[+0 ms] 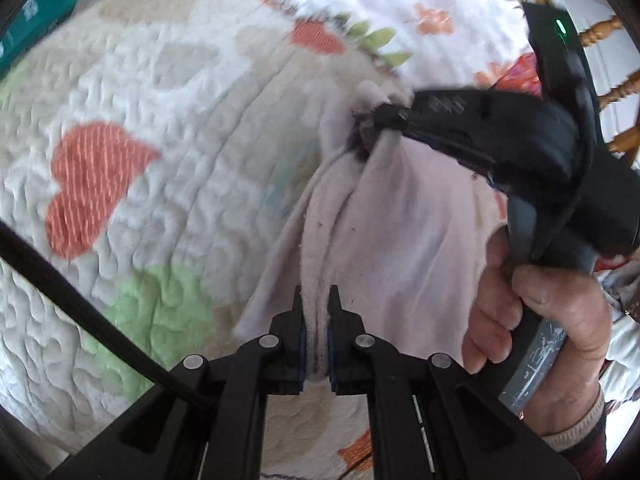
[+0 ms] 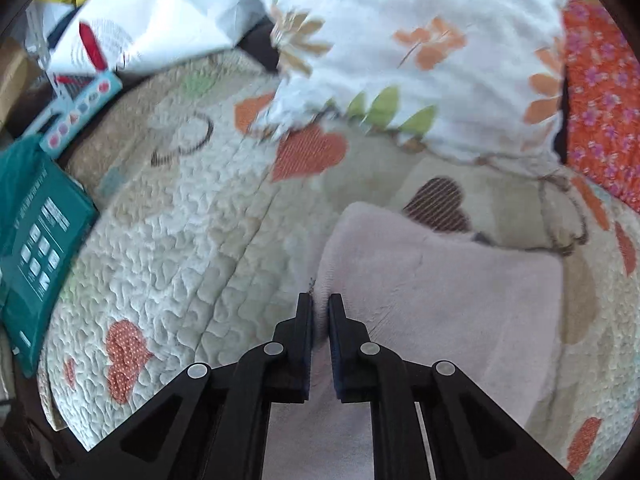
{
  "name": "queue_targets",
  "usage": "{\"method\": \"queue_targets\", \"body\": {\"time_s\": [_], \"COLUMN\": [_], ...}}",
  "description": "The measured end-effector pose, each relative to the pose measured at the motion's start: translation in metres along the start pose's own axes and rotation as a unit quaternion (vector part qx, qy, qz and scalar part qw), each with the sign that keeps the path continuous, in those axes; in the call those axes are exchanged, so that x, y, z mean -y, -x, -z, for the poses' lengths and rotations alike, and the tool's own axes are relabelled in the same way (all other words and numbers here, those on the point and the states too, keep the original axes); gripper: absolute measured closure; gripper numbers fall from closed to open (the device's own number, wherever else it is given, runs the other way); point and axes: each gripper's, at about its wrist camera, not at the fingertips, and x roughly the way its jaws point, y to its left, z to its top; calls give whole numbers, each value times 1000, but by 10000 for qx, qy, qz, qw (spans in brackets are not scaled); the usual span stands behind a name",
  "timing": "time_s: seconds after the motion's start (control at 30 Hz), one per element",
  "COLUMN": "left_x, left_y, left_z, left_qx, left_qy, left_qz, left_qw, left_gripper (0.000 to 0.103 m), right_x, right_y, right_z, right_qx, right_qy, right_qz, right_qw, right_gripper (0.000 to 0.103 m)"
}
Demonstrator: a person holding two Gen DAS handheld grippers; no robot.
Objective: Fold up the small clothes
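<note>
Both tongs pinch the pink cloth over the quilt.
Left gripper and right gripper are both clenched on it; a teal box lies at nine o'clock.

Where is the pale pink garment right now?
The pale pink garment hangs centre-right in the left wrist view, pinched between the left gripper and right gripper above the quilt.

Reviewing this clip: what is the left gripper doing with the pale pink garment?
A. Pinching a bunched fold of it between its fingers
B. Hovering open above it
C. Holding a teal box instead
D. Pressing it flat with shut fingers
A: in the left wrist view the left gripper has a ridge of the pale pink garment squeezed between its fingers.
</note>
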Motion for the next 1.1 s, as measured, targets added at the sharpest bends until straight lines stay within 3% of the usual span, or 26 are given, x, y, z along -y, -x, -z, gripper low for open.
{"method": "queue_targets", "body": {"time_s": [0.13, 0.2, 0.23, 0.27, 0.33, 0.37, 0.47, 0.57, 0.67, 0.73, 0.83, 0.93, 1.0, 1.03, 1.1], "left_x": [-12, -12, -12, -14, -19, -22, -32, -37, -38, -32, -25, -18, -10, -5, 3], "left_y": [-10, 0, 10, 18, 37, 43, 54, 39, 21, 15, 5, -14, -20, -21, -26], "left_z": [2, -1, -3, -4, -8, -10, -15, -17, -12, -9, -6, -5, -2, -1, 6], "left_qx": [-377, -296, -187, -93, 223, 334, 661, 527, 212, 182, 208, 49, 85, 95, -143], "left_qy": [272, 245, 208, 183, 196, 227, 399, 555, 607, 541, 363, 221, 13, -104, -228], "left_qz": [136, 268, 349, 410, 545, 556, 366, 317, 422, 261, -80, -199, -344, -411, -203], "left_qw": [9988, 9989, 9990, 9989, 9981, 9976, 9963, 9966, 9970, 9980, 9991, 9995, 9994, 9991, 9994], "left_gripper": [95, 92, 90, 87, 69, 65, 50, 42, 40, 37, 35, 35, 35, 48, 76], "right_x": [-7, 0, 5, 9, 17, 25, 56, 99, 144, 166, 183, 180, 174, 170, 170], "right_y": [-38, -40, -34, -26, -5, 10, 43, 61, 63, 60, 53, 33, 24, 18, 17], "right_z": [7, 6, 4, 2, -1, -1, 12, 42, 85, 112, 157, 179, 182, 180, 175], "right_qx": [-449, -451, -423, -339, -81, 70, 375, 459, 305, 256, 213, 86, 96, 65, -10], "right_qy": [-84, -333, -490, -548, -556, -540, -574, -772, -1263, -1629, -2149, -2555, -2666, -2682, -2755], "right_qz": [-204, -531, -837, -989, -1171, -1221, -1041, -696, -649, -821, -1349, -2076, -2293, -2343, -2456], "right_qw": [9987, 9970, 9944, 9930, 9915, 9910, 9922, 9935, 9894, 9829, 9670, 9442, 9361, 9344, 9294], "right_gripper": [88, 67, 62, 59, 56, 50, 41, 39, 39, 39, 38, 39, 64, 67, 82]}}
